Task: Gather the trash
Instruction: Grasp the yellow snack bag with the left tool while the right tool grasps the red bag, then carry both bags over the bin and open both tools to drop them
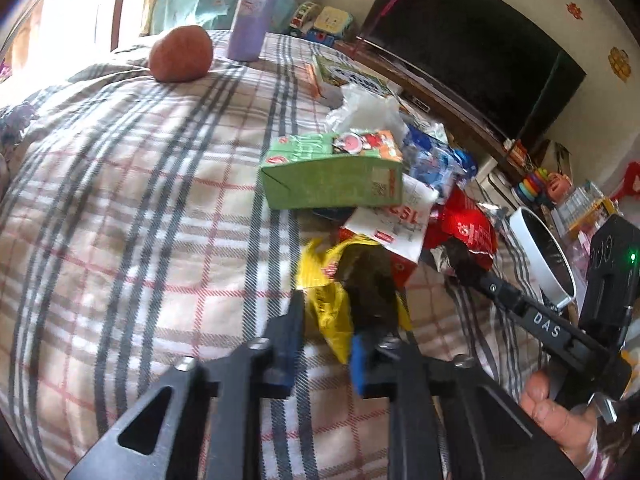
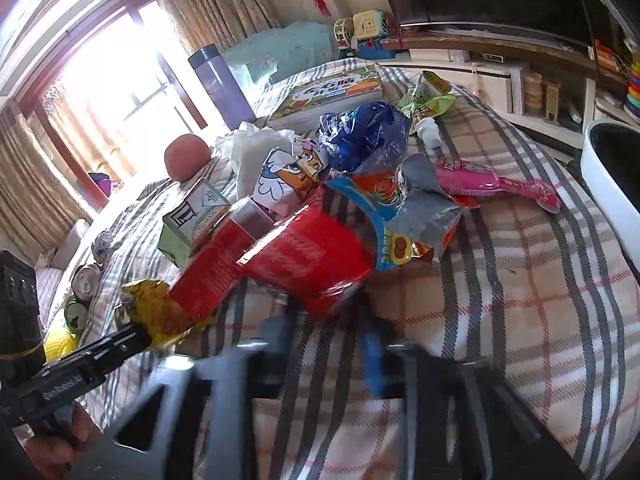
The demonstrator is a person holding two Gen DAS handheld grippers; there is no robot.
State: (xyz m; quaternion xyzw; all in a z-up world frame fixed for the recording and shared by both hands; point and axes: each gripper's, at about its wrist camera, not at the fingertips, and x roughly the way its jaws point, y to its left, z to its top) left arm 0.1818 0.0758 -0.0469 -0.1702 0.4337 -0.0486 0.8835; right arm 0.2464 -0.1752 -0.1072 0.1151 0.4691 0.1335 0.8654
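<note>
Trash pile on plaid cloth [image 1: 140, 208], both claws in.
Left gripper [image 1: 332, 300] clenched on crumpled yellow plastic wrapper [image 1: 324, 308]; right gripper [image 2: 324, 300] clenched on shiny red foil packet [image 2: 308, 256].

trash pile [image 1: 384, 184] | crumpled wrappers, green carton [image 1: 332, 172] on its side | heaped on plaid cloth

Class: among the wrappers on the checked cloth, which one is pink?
The long pink wrapper, lying alone at the pile's right edge, nearest the white bin.
</note>
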